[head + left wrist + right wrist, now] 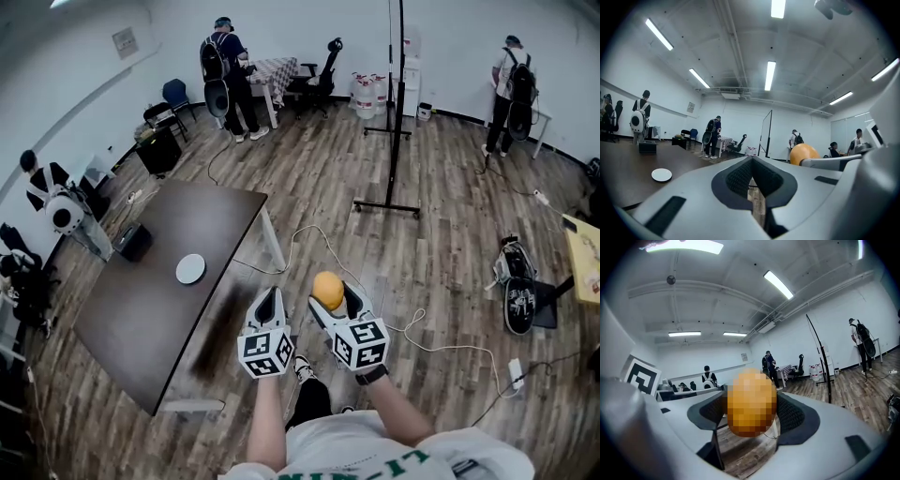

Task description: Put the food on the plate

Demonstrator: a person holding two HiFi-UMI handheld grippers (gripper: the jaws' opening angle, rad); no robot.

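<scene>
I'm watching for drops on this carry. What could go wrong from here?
1. The round orange food sits between the right gripper's pads above bare floor, not the table; a slip would likely send it rolling.
2. The plate looks small, so the food may roll off once released.
3. A white cable lies on the floor near the table; it could snag a foot.

Bright, even light falls from ceiling strip lights (770,75), which blow out to white bars with a faint halo. Shadows are soft and weak. All three views bend hard at the rim, with walls curving and corners going black. Along the edge of the dark table (150,300) nearest the person lies a smeared dark blur. The left gripper (752,176) looms soft, out of focus close to its lens. A mosaic patch covers the orange food (752,403) in the right gripper view.
</scene>
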